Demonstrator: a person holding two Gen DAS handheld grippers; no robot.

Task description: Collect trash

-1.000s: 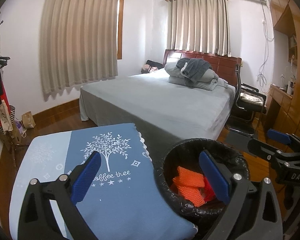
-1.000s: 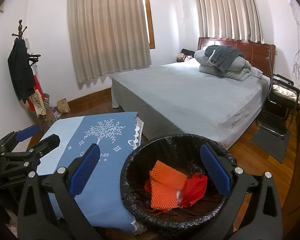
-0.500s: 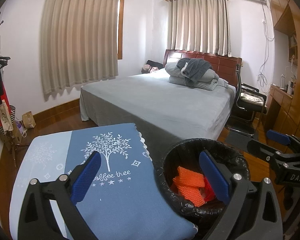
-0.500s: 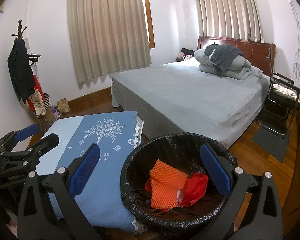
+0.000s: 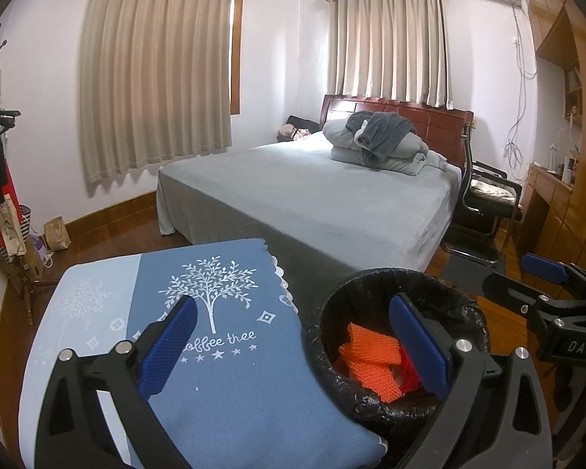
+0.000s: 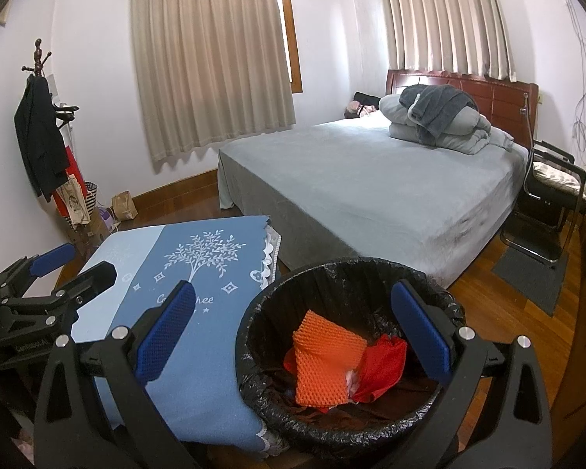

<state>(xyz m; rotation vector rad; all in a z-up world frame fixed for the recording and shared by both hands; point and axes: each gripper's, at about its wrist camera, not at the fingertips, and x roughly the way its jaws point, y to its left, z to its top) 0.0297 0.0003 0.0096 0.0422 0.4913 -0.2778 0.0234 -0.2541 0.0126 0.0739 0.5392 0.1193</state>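
Note:
A round bin lined with a black bag (image 6: pixel 269 301) (image 5: pixel 465 305) stands on the floor beside a small table. Inside it lie an orange mesh piece (image 6: pixel 324 355) (image 5: pixel 367 355) and a red piece (image 6: pixel 383 363). My right gripper (image 6: pixel 293 336) is open and empty, held above the bin. My left gripper (image 5: pixel 293 344) is open and empty, above the table's right edge and the bin's left rim. Each gripper shows in the other's view: the right gripper's fingertips (image 5: pixel 543 267) at the right, the left gripper's fingertips (image 6: pixel 52 260) at the left.
The table wears a blue cloth with a white tree print (image 5: pixel 222 351) (image 6: pixel 183 273). A grey bed (image 6: pixel 371 191) with folded bedding is behind. A black chair (image 6: pixel 547 203), a floor mat (image 6: pixel 527 273), a wooden cabinet (image 5: pixel 566 195) stand right; a coat rack (image 6: pixel 39 125), bags left.

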